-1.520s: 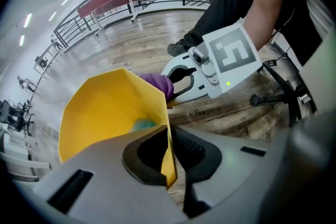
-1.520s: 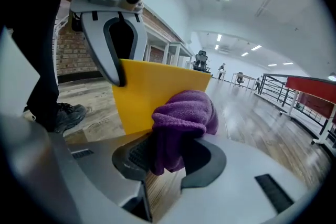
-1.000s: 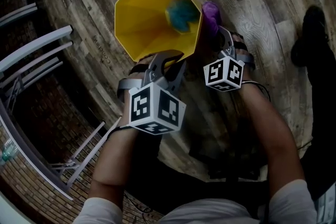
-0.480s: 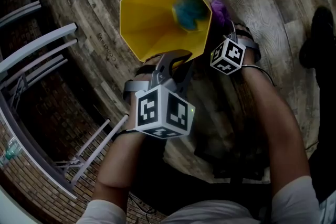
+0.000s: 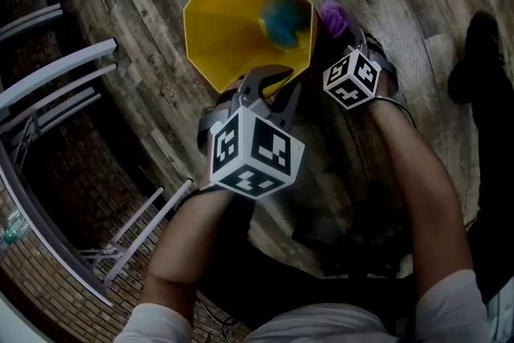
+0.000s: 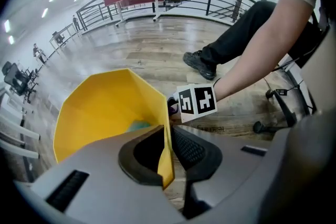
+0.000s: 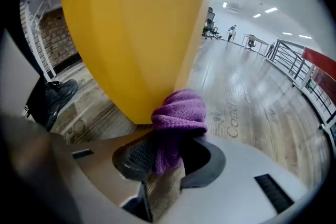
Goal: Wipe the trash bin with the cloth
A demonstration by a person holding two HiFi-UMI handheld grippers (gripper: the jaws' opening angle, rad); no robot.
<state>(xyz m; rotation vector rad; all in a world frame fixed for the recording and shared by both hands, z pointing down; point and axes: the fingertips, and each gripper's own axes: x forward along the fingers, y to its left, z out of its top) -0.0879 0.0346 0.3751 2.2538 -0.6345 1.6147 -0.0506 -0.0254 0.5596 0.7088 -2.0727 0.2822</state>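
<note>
A yellow eight-sided trash bin (image 5: 233, 20) stands on the wooden floor with a teal object (image 5: 281, 18) inside it. My left gripper (image 5: 269, 83) is shut on the bin's near rim; in the left gripper view the yellow wall (image 6: 166, 157) is pinched between the pads. My right gripper (image 7: 168, 157) is shut on a purple cloth (image 7: 178, 113). The bunched cloth presses against the bin's outer wall (image 7: 136, 34). In the head view the cloth (image 5: 333, 12) shows just right of the bin, beyond the right gripper's marker cube (image 5: 351, 79).
Grey railing bars (image 5: 56, 68) run along the left, with a brick surface below them. The person's black shoe (image 5: 480, 40) rests on the floor at the right. A dark chair base (image 6: 265, 124) stands close behind the arms.
The right gripper with the purple cloth has slid further along the bin's outer right side. The left gripper has rolled a little while keeping its hold on the rim.
</note>
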